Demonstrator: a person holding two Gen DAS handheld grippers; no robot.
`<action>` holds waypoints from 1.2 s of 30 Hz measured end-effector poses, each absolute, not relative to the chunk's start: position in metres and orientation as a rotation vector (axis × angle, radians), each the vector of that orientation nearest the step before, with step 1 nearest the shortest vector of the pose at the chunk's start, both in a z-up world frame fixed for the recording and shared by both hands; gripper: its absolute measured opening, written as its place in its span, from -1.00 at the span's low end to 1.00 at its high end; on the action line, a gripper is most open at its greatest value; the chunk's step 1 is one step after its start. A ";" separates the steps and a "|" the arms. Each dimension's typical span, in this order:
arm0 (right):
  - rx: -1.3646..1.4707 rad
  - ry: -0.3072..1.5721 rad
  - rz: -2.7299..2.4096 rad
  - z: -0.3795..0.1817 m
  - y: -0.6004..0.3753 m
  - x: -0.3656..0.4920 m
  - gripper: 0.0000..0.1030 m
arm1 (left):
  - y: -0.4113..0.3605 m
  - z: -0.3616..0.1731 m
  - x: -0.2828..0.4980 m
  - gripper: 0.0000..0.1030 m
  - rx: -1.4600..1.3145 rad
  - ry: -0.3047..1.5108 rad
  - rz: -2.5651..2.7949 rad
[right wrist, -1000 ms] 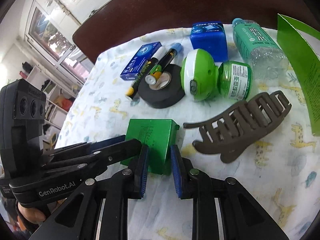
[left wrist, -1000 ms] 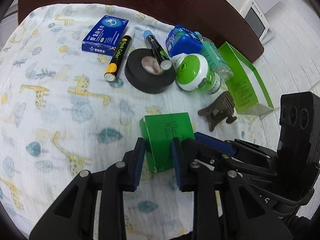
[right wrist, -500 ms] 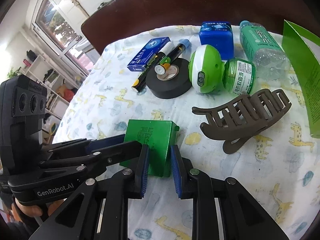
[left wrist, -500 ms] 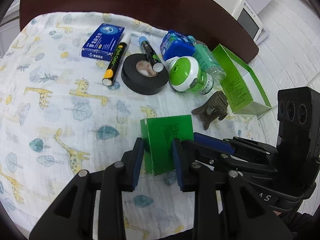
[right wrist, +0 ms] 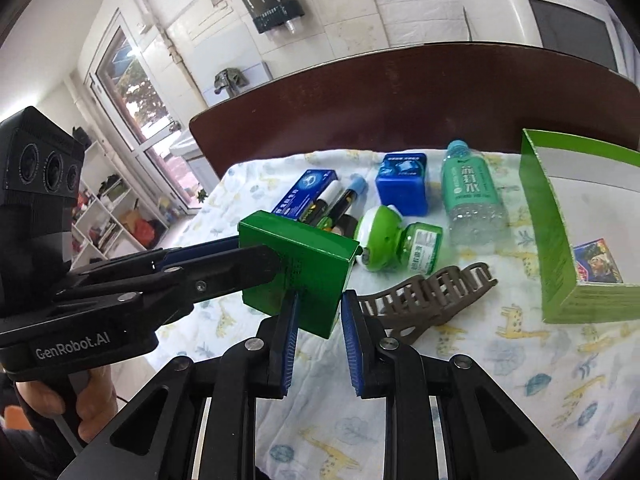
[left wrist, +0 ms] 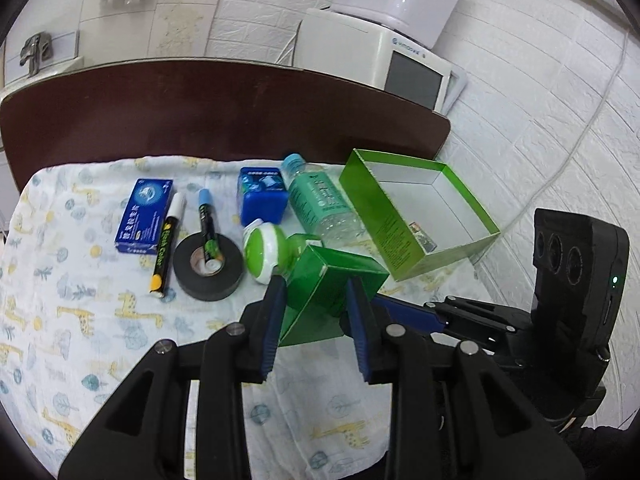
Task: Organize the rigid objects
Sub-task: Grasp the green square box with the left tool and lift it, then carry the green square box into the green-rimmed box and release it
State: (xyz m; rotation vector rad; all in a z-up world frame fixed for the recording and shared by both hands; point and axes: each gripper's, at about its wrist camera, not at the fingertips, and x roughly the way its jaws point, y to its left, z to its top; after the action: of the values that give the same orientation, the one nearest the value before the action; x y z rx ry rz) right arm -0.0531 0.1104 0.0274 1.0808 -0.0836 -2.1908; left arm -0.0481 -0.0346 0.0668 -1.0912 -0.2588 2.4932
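Note:
A small green carton (left wrist: 332, 284) hangs tilted above the giraffe-print cloth (left wrist: 80, 320), held from two sides. My left gripper (left wrist: 316, 316) is shut on it, its blue pads pressing both faces. From the right, my right gripper (left wrist: 384, 306) reaches in to the carton's far end. In the right wrist view the carton (right wrist: 304, 264) has its lower corner clamped in my right gripper (right wrist: 318, 332), and the left gripper (right wrist: 268, 258) grips it from the left. An open green box (left wrist: 400, 216) stands at the right with a small picture card inside.
On the cloth lie a brown hair claw (right wrist: 432, 296), a green-and-white device (right wrist: 380, 236), a clear bottle (left wrist: 324, 204), a blue tin (left wrist: 264, 196), a black tape roll (left wrist: 208, 268), two markers (left wrist: 168, 240) and a blue packet (left wrist: 144, 216). A dark headboard and a white appliance stand behind.
Both grippers have risen with the green carton, which lay on the cloth and now hangs tilted in the air. The other objects have not moved.

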 end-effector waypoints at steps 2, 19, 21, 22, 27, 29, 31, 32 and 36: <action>1.067 -0.106 -2.218 0.031 0.125 -0.055 -0.52 | -0.018 0.071 -0.053 -0.46 -1.081 -0.218 2.481; 0.934 -0.281 -2.540 0.063 0.267 -0.093 -0.52 | 0.135 0.090 -0.119 -0.46 -1.048 -0.006 2.273; 0.939 -0.300 -2.558 0.060 0.280 -0.101 -0.52 | 0.148 0.087 -0.126 -0.46 -1.062 0.005 2.254; 0.943 -0.312 -2.565 0.059 0.286 -0.104 -0.52 | 0.154 0.085 -0.130 -0.46 -1.068 0.011 2.245; 0.971 -0.358 -2.582 0.048 0.310 -0.117 -0.52 | 0.172 0.073 -0.146 -0.46 -1.114 0.025 2.210; 0.990 -0.368 -2.579 0.042 0.316 -0.122 -0.52 | 0.176 0.068 -0.152 -0.45 -1.136 0.022 2.199; 1.008 -0.375 -2.577 0.037 0.320 -0.127 -0.52 | 0.179 0.063 -0.157 -0.45 -1.150 0.023 2.192; 1.015 -0.377 -2.574 0.035 0.321 -0.129 -0.52 | 0.181 0.061 -0.160 -0.45 -1.157 0.022 2.190; 1.045 -0.385 -2.562 0.026 0.325 -0.136 -0.52 | 0.184 0.051 -0.168 -0.45 -1.196 0.014 2.175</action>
State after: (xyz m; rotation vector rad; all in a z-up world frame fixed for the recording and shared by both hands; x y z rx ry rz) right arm -0.1360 0.3255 0.0256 1.0450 -0.3848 -2.5625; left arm -0.1684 0.1838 0.0510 -1.1963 0.0142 2.1752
